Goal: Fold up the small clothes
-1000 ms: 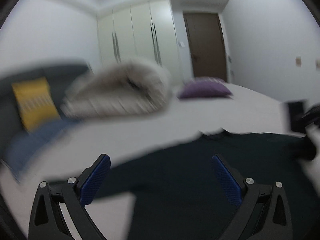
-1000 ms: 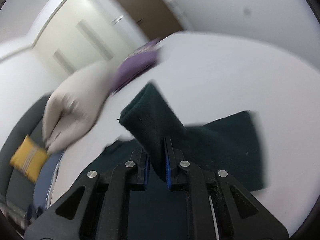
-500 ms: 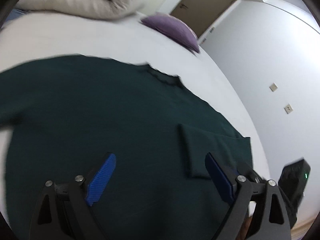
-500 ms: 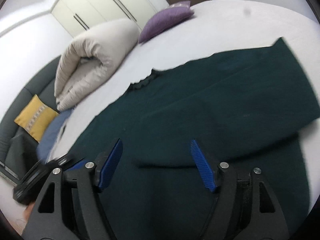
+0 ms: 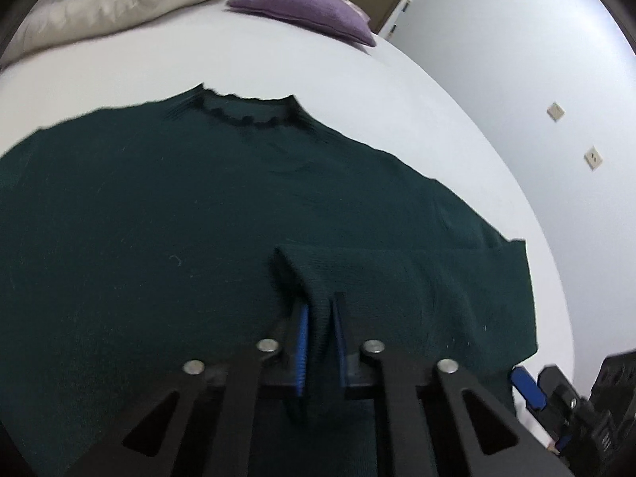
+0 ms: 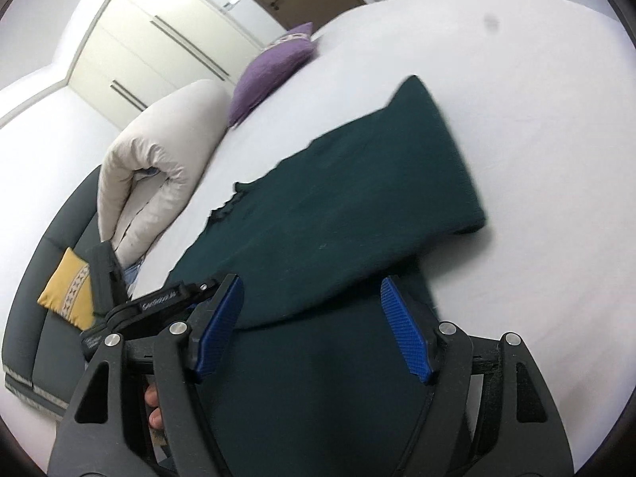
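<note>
A dark green sweater lies flat on the white bed, its neckline toward the far side. One sleeve is folded across the body. My left gripper is shut on the cuff end of that sleeve, with a ridge of cloth pinched between the blue pads. In the right wrist view the same sweater spreads out ahead, and my right gripper stands open just above the folded sleeve, nothing pressed between its fingers. The left gripper's black frame shows at the lower left there.
A purple cushion and a rolled cream duvet lie at the far side of the bed. A dark sofa with a yellow pillow stands to the left. The other gripper's black body shows at the bed's near right edge.
My left gripper swung down over the sweater and closed on the sleeve cuff. My right gripper let go of the sleeve it held, opened and dropped lower; the sleeve now lies across the body.
</note>
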Demonstrator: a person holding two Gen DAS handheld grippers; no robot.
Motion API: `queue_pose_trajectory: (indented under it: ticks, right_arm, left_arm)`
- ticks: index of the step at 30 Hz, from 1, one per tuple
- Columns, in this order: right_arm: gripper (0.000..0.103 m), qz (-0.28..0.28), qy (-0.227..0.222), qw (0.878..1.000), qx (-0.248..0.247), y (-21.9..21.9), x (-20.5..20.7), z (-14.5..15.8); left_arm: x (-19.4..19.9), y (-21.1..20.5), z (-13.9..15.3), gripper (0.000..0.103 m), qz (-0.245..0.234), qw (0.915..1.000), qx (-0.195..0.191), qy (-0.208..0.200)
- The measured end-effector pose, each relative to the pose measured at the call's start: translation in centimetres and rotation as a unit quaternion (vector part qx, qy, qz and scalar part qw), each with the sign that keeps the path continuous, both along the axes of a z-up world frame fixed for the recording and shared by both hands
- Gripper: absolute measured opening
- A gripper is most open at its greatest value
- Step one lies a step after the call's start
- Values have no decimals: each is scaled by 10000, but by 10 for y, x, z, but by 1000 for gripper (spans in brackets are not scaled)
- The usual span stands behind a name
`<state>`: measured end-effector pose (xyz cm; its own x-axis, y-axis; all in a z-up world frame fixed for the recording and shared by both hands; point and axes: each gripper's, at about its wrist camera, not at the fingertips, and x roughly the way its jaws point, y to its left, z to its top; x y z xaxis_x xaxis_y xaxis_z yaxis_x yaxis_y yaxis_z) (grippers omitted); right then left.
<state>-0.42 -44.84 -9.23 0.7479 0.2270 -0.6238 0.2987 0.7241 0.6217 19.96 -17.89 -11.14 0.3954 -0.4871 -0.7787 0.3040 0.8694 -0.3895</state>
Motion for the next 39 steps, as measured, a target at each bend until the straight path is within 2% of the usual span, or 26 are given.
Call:
queue_pose_trajectory:
  ticks: [5, 10, 14, 19, 22, 26, 28, 29, 32, 36, 39]
  right_arm:
    - [71, -73, 59, 10000, -5, -4, 2, -7]
    - [71, -352, -25, 9992, -186, -27, 5, 7]
    - [71, -495, 141, 9984, -249, -49, 17, 12]
    - [71, -428, 459, 9974, -355, -62, 40, 7]
    - [67, -207, 678, 9965, -444, -59, 53, 2]
    - [53, 197, 998, 9887, -1101, -39, 70, -2]
    - [38, 381, 1186, 9794, -1590, -26, 77, -4]
    - [22, 499, 1295, 9725, -1868, -19, 81, -4]
    - [12, 583, 1368, 9554, -2552, -5, 85, -2]
    - [8, 235, 1339, 9653, -2232, -28, 79, -5]
    - [2, 228, 1410, 9606, -2386, -32, 78, -8]
  left_arm:
    - [-1, 11, 14, 8, 12, 9997, -152, -181]
    - [5, 77, 31, 8, 626, 9968, -251, -440]
    - [24, 129, 23, 8, 1141, 9924, -271, -383]
    - [30, 140, 6, 8, 1179, 9923, -73, -364]
    - [33, 138, 1, 8, 1185, 9922, -56, -381]
    - [31, 137, 0, 8, 1114, 9928, 14, -448]
    - [30, 133, 0, 8, 1067, 9930, 85, -499]
    - [29, 133, -1, 8, 1058, 9931, 90, -501]
    - [25, 135, -4, 8, 1086, 9927, 67, -515]
    - [22, 137, -6, 8, 1086, 9927, 10, -534]
    - [20, 137, -9, 9, 1066, 9926, 16, -581]
